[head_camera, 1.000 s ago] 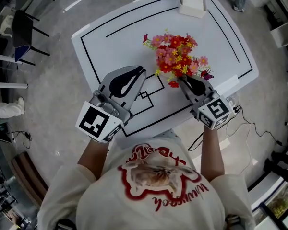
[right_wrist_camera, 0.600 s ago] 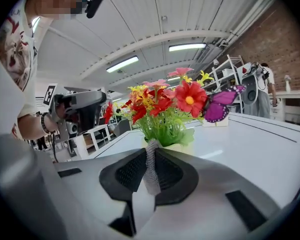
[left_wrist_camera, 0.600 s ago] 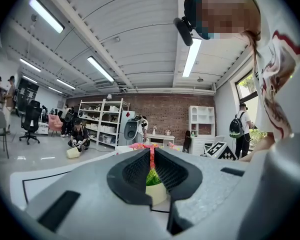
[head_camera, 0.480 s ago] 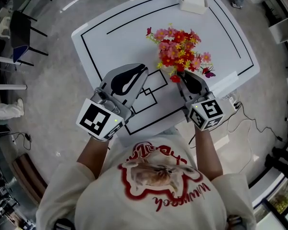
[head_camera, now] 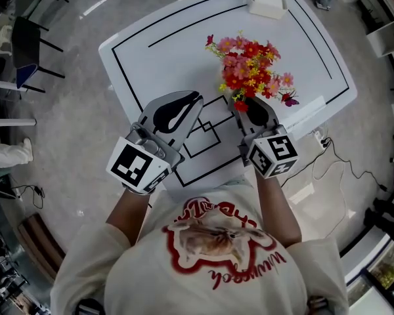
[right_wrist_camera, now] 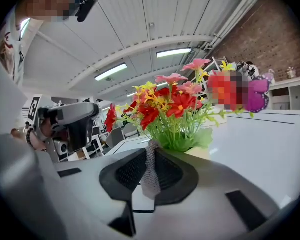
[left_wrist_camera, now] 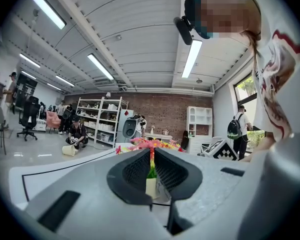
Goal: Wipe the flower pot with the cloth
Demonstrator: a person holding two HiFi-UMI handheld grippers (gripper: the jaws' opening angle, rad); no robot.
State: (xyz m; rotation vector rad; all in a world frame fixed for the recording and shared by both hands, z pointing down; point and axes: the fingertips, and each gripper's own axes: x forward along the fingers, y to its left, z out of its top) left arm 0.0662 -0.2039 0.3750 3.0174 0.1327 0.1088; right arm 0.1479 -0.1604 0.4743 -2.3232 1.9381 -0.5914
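1. My right tongs [right_wrist_camera: 151,151] are pinching a strip of grey mesh cloth [right_wrist_camera: 151,171]. It stands upright between the pads, its top just above the tips.
2. My left tongs [left_wrist_camera: 151,154] are pressed nearly together. Only a sliver of gap shows, and nothing is in it.
3. In the head view, the right tongs [head_camera: 245,105] sit right of centre, tips at the lower edge of the flowers [head_camera: 253,71]. The left tongs [head_camera: 196,98] lie left of centre, apart from the flowers.
4. The cream pot [right_wrist_camera: 200,153] shows in the right gripper view just past the right jaw, under green stems and red, pink and yellow flowers [right_wrist_camera: 170,109]. I cannot tell whether the cloth touches it.
5. In the left gripper view the pot [left_wrist_camera: 151,186] is seen through the sliver, further off.
6. The pot stands on a white table [head_camera: 157,64] marked with black lines. In the head view the blooms hide it.
7. A white box [head_camera: 266,0] sits at the table's top edge, well apart from the flowers.
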